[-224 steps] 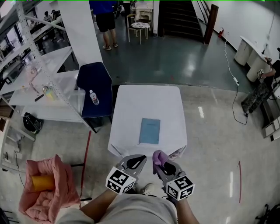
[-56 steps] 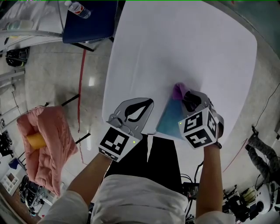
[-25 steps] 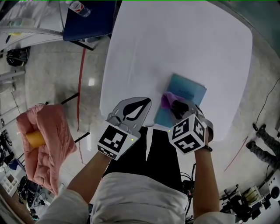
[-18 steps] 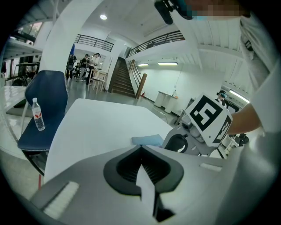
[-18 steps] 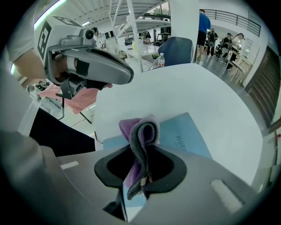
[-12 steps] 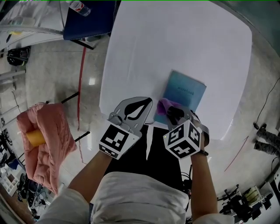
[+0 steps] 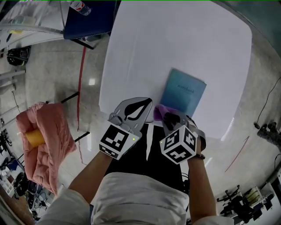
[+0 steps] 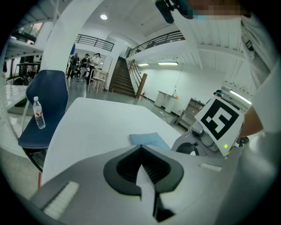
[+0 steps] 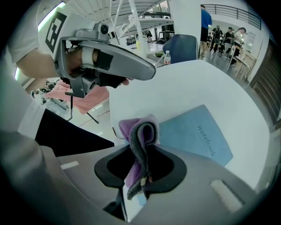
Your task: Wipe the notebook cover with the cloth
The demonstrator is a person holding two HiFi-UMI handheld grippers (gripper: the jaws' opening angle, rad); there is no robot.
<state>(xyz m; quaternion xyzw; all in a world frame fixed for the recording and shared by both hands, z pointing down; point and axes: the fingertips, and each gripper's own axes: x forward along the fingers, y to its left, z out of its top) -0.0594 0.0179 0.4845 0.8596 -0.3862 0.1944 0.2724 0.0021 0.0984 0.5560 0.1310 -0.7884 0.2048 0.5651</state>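
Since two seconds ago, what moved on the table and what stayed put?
The right gripper pulled the purple cloth back along the blue notebook toward the person, to its near end, uncovering the cover. It kept hold of the cloth. The left gripper stayed shut and empty at the table's near edge.

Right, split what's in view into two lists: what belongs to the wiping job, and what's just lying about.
For the job:
notebook
cloth
right gripper, shut on the cloth
table under the notebook

Lying about:
water bottle
chair
pink blanket
left gripper, shut and empty
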